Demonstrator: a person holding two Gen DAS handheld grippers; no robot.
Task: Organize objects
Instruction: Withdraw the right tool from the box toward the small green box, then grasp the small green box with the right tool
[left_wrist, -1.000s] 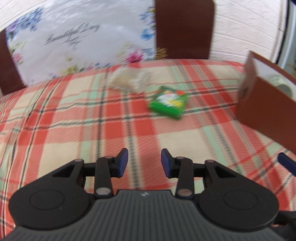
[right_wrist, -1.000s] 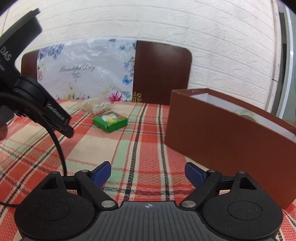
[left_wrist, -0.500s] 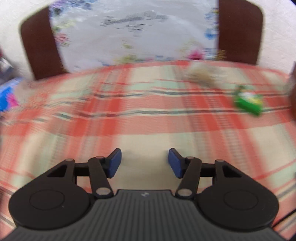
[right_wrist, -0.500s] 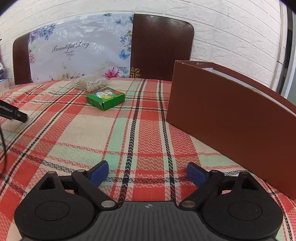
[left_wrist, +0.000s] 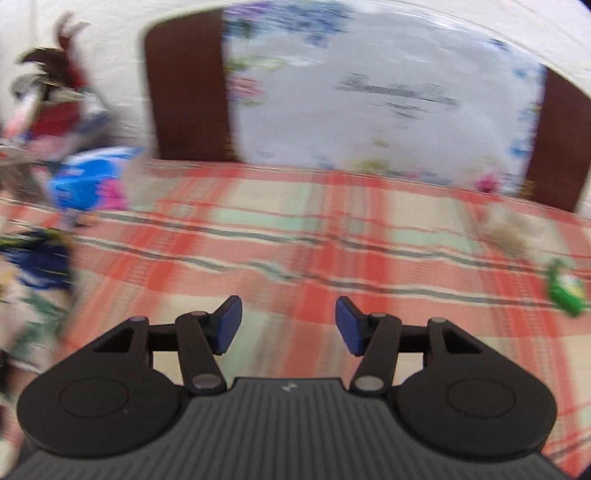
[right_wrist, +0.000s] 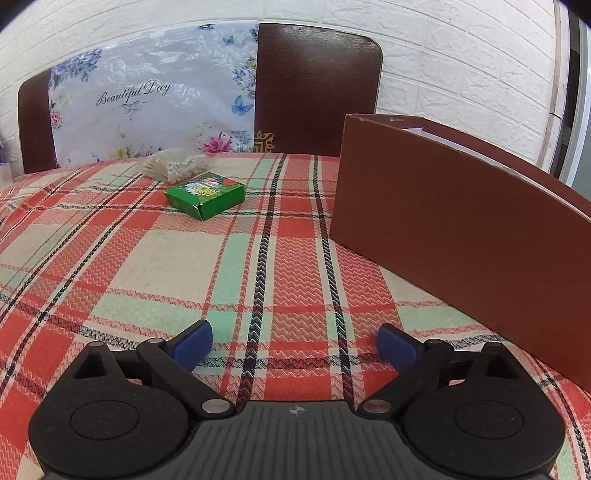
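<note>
text: "Beautiful Day" | on: floral plastic bag (right_wrist: 147, 110) | script lettering

Left tool (left_wrist: 288, 326): at 6 o'clock, blue pads parted, nothing between them; jaws have just been opening.
Bench (left_wrist: 295, 236): red, cream and green plaid cloth, blurred.
Green box (left_wrist: 565, 291): at 3 o'clock, on the cloth.
Pale bag (left_wrist: 517, 232): just above the green box, blurred.
Blue packet (left_wrist: 88, 181): at 10 o'clock.
Floral sheet (left_wrist: 380, 103): at 12 o'clock, against a brown headboard (left_wrist: 184, 92).
</note>
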